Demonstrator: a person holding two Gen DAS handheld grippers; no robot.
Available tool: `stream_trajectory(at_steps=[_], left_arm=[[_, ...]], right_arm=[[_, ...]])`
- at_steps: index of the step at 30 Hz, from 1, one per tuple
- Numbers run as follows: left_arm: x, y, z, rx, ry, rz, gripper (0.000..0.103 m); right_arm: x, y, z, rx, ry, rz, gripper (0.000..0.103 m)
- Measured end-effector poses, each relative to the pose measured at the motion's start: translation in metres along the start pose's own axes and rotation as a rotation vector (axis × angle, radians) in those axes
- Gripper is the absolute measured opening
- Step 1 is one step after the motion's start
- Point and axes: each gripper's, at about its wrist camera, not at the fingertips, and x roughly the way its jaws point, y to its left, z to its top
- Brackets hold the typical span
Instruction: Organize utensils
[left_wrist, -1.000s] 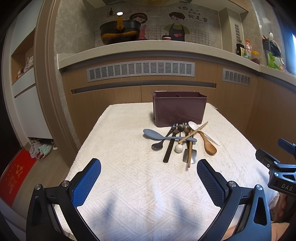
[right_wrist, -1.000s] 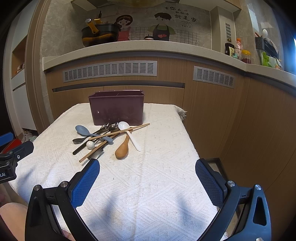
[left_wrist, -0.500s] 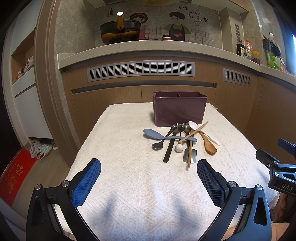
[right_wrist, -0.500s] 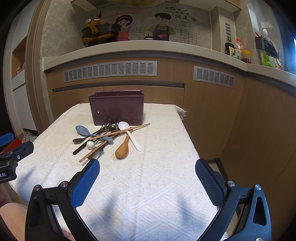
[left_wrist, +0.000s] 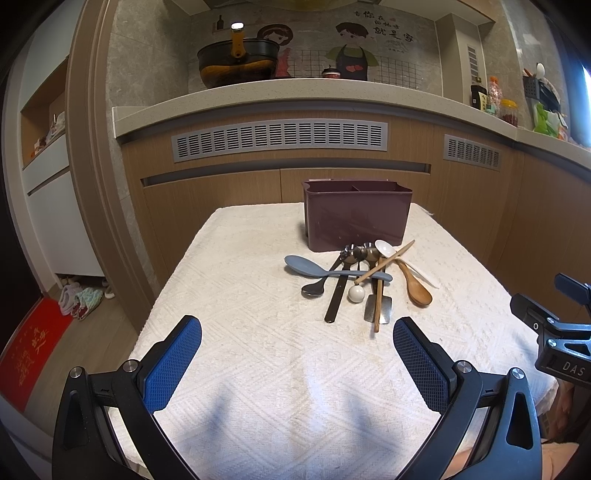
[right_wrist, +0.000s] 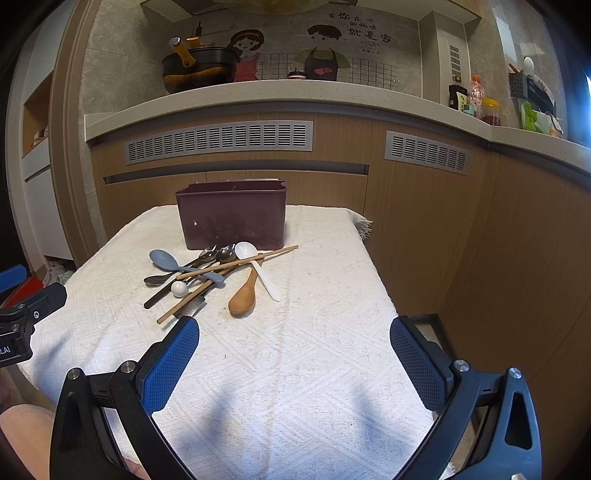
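A pile of utensils lies on a white cloth-covered table (left_wrist: 240, 350) in front of a maroon divided holder (left_wrist: 356, 218) (right_wrist: 232, 218). The pile holds a blue-grey spoon (left_wrist: 306, 266) (right_wrist: 164, 259), a wooden spoon (left_wrist: 415, 288) (right_wrist: 243, 297), a white spoon (left_wrist: 386, 248) (right_wrist: 258, 269), metal spoons (left_wrist: 314, 288), wooden chopsticks (left_wrist: 384, 262) (right_wrist: 236, 263) and a white ball-ended piece (left_wrist: 357, 294). My left gripper (left_wrist: 297, 354) is open and empty, low over the near table. My right gripper (right_wrist: 295, 354) is open and empty, near and right of the pile.
A kitchen counter (left_wrist: 295, 96) with a dark pot (left_wrist: 238, 62) runs behind the table. Wooden cabinets stand close on the right (right_wrist: 480, 240). Jars and bottles (right_wrist: 476, 99) sit on the counter at right. A red mat (left_wrist: 29, 350) and slippers lie on the floor at left.
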Motion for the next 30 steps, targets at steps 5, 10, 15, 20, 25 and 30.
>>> stream_trajectory(at_steps=[5, 10, 15, 20, 25, 30], left_arm=[[0.008, -0.002, 0.001, 0.018, 0.037, 0.001, 0.103], [0.034, 0.0, 0.012, 0.032, 0.101, -0.017, 0.103], [0.07, -0.004, 0.033, 0.069, 0.147, -0.004, 0.103], [0.106, -0.002, 0.052, 0.11, 0.167, -0.038, 0.103], [0.143, 0.005, 0.062, 0.091, 0.237, -0.109, 0.103], [0.164, 0.006, 0.061, 0.083, 0.257, -0.137, 0.102]], right_arm=[[0.002, 0.0, 0.005, -0.016, -0.007, -0.006, 0.103], [0.015, 0.003, 0.017, -0.043, -0.003, 0.003, 0.103], [0.047, 0.009, 0.035, -0.075, 0.049, 0.034, 0.103], [0.08, 0.017, 0.047, -0.105, 0.092, 0.041, 0.103], [0.111, 0.024, 0.052, -0.129, 0.13, 0.042, 0.103], [0.143, 0.027, 0.052, -0.147, 0.195, 0.042, 0.103]])
